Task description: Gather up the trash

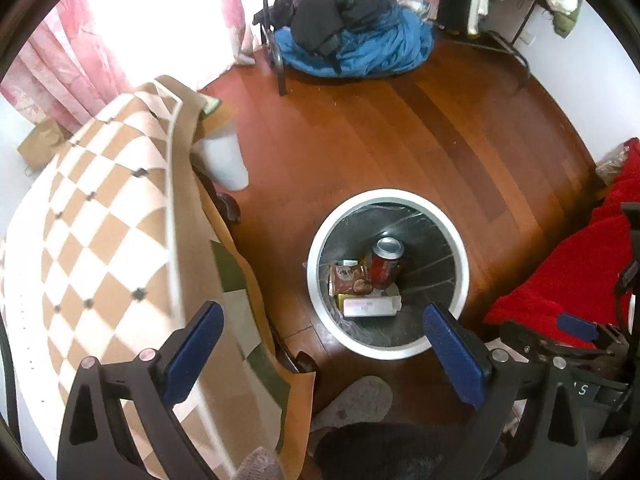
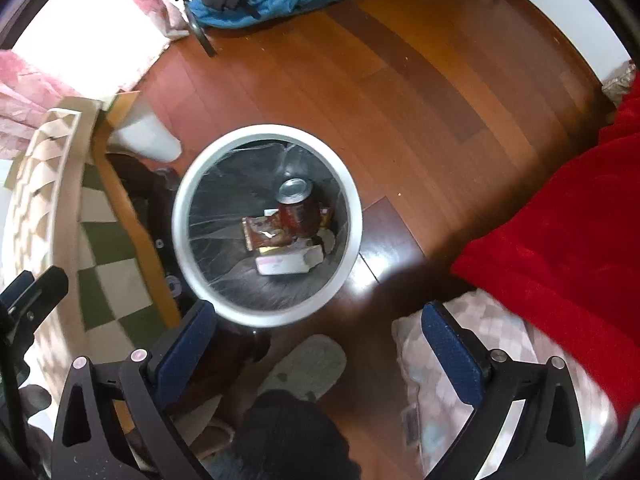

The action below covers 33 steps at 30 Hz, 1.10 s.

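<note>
A white round trash bin (image 1: 460, 248) with a dark liner stands on the wooden floor; it also shows in the right wrist view (image 2: 180, 208). Inside lie a red can (image 1: 385, 265), a brown snack wrapper (image 1: 347, 278) and a white carton (image 1: 370, 306); the can (image 2: 296, 210), wrapper (image 2: 262, 232) and carton (image 2: 288, 263) show in the right wrist view too. My left gripper (image 1: 322, 320) is open and empty above the bin's near side. My right gripper (image 2: 320, 320) is open and empty, just nearer than the bin's rim.
A table with a checked cloth (image 1: 100, 220) is on the left. A red blanket (image 2: 560, 220) lies on the right. A blue and black clothes pile (image 1: 352, 40) and a rack stand at the far side. A grey slipper (image 2: 308, 364) is near below. A white bucket (image 1: 224, 160) stands by the table.
</note>
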Each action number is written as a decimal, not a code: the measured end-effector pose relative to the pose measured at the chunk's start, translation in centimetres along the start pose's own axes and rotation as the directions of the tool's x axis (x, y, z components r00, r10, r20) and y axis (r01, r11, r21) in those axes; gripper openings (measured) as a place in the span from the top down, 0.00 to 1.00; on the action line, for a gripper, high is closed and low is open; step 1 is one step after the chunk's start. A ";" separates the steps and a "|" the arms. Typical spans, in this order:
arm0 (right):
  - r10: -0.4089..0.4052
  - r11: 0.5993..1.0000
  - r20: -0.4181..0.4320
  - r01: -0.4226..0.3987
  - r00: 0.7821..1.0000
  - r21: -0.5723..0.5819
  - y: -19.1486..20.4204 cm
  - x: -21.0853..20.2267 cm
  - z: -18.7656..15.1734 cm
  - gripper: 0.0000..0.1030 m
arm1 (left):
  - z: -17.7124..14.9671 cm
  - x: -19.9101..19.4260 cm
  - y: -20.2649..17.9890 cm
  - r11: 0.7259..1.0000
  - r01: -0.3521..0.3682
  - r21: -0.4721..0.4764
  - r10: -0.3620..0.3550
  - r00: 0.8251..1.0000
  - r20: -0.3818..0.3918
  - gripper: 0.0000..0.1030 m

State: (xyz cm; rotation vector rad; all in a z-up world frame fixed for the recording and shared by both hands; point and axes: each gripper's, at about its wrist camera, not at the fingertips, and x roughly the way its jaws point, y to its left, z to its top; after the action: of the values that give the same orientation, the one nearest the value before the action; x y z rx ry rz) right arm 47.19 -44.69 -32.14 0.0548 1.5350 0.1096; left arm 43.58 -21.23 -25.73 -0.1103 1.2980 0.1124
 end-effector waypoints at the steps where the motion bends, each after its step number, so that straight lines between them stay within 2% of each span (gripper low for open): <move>1: 0.001 1.000 0.008 -0.001 1.000 -0.002 0.2 -0.9 -0.5 0.00 | -0.1 -0.8 0.0 1.000 0.001 0.005 -0.001 1.000 0.009 0.01; 5: 0.041 0.999 0.051 -0.040 0.998 -0.010 0.8 -5.6 -2.5 0.00 | -0.9 -5.4 -0.1 0.999 0.005 0.035 -0.006 0.999 0.048 0.01; 9: 0.091 0.996 0.102 -0.090 0.991 -0.021 1.1 -10.8 -4.4 0.00 | -1.9 -10.3 0.2 0.998 0.049 0.050 -0.054 0.993 0.100 0.01; 18: 0.228 0.972 0.220 -0.211 0.948 -0.099 2.6 -23.4 -9.0 0.00 | -3.9 -20.8 2.1 0.989 0.132 0.063 -0.143 0.966 0.214 0.01; 25: 0.326 0.941 0.265 -0.284 0.907 -0.185 4.7 -30.6 -12.4 0.00 | -5.4 -25.1 4.0 0.978 0.201 0.055 -0.209 0.948 0.241 0.01; 31: 0.390 0.913 0.270 -0.332 0.881 -0.235 6.0 -34.2 -14.4 0.00 | -6.5 -27.8 5.4 0.967 0.249 0.048 -0.253 0.932 0.260 0.01; 33: 0.396 0.909 0.270 -0.334 0.877 -0.249 6.3 -34.7 -14.7 0.00 | -6.7 -28.6 5.8 0.966 0.255 0.044 -0.257 0.928 0.268 0.01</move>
State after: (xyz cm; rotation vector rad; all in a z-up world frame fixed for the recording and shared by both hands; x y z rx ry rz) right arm 31.13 -42.55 2.52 0.1998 1.1706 0.5322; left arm 28.72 -17.10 -0.06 -0.2484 0.9995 -0.0999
